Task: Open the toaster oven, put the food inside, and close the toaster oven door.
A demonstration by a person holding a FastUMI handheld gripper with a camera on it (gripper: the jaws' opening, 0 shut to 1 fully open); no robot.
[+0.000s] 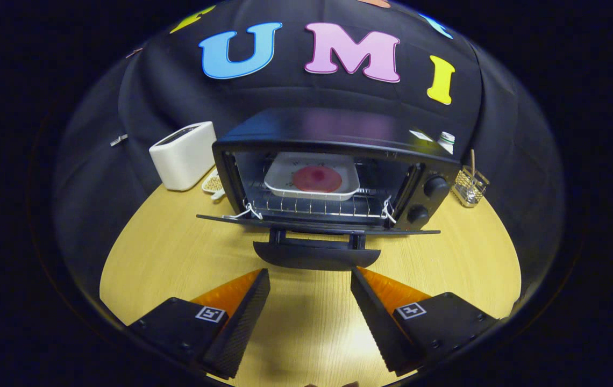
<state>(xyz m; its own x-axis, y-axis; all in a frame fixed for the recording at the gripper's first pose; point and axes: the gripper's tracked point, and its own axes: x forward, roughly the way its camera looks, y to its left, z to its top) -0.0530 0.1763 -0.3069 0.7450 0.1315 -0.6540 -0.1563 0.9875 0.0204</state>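
Gripper view: gripper (310, 274) spread wide, holding nothing, over the wooden table (166, 258). At 12 o'clock, just ahead of the fingertips, the toaster oven (333, 172) stands with its door (317, 223) folded down flat, handle (316, 253) nearest. White tray (285, 185) with a round pink food (317, 178) sits on the rack inside. White toaster (184, 156) at 10 o'clock; wire basket (469, 188) at 2.
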